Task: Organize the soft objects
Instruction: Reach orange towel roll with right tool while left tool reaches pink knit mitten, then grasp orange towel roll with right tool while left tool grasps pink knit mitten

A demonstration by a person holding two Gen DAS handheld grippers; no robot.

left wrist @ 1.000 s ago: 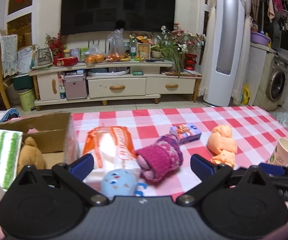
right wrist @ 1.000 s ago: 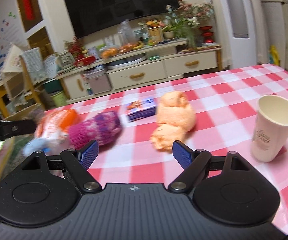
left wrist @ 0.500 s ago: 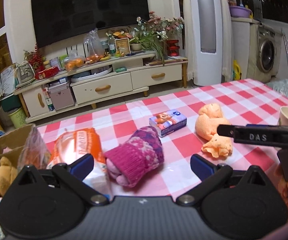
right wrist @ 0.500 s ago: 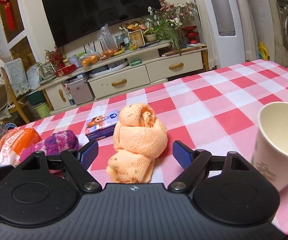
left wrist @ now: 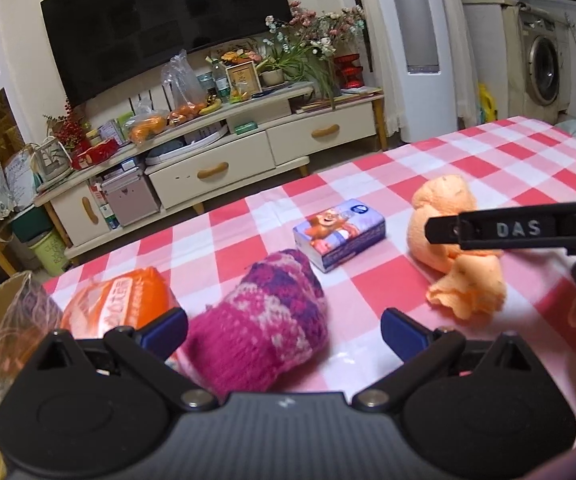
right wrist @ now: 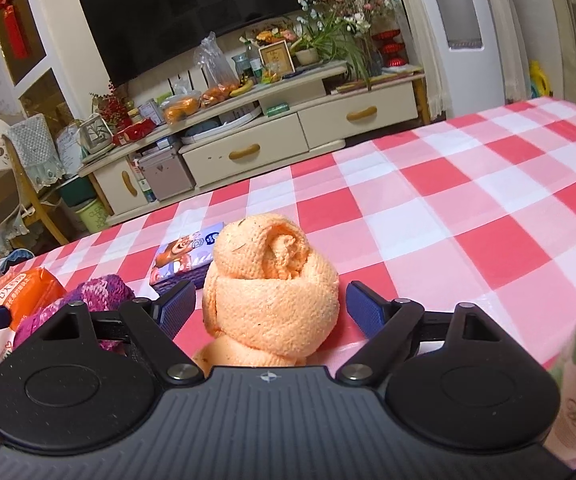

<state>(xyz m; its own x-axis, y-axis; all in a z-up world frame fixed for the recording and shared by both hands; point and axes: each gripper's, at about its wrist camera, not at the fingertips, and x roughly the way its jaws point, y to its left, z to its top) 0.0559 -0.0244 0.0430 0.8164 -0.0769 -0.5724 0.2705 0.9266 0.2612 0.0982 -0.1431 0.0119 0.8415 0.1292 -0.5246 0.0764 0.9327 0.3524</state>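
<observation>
Where the table is covered by a red-and-white checked tablecloth (right wrist: 448, 208), a living room is seen beyond it: a cream TV cabinet (left wrist: 223, 160) under a wall-mounted television (left wrist: 167, 28), and a washing machine (left wrist: 544, 72) at the far right. The knotted orange towel (right wrist: 275, 292) is stood between the spread fingers of the right gripper (right wrist: 271, 306), its long axis running away from the camera and its rolled knot turned upward; no contact with the pads can be confirmed. The left gripper (left wrist: 283, 326) is likewise held wide apart, the pink-and-purple knitted hat (left wrist: 263, 320) lying between its fingers with its long axis aimed toward the tissue pack (left wrist: 340, 238). An orange-wrapped pack (left wrist: 127, 304) is placed just left of the hat.
</observation>
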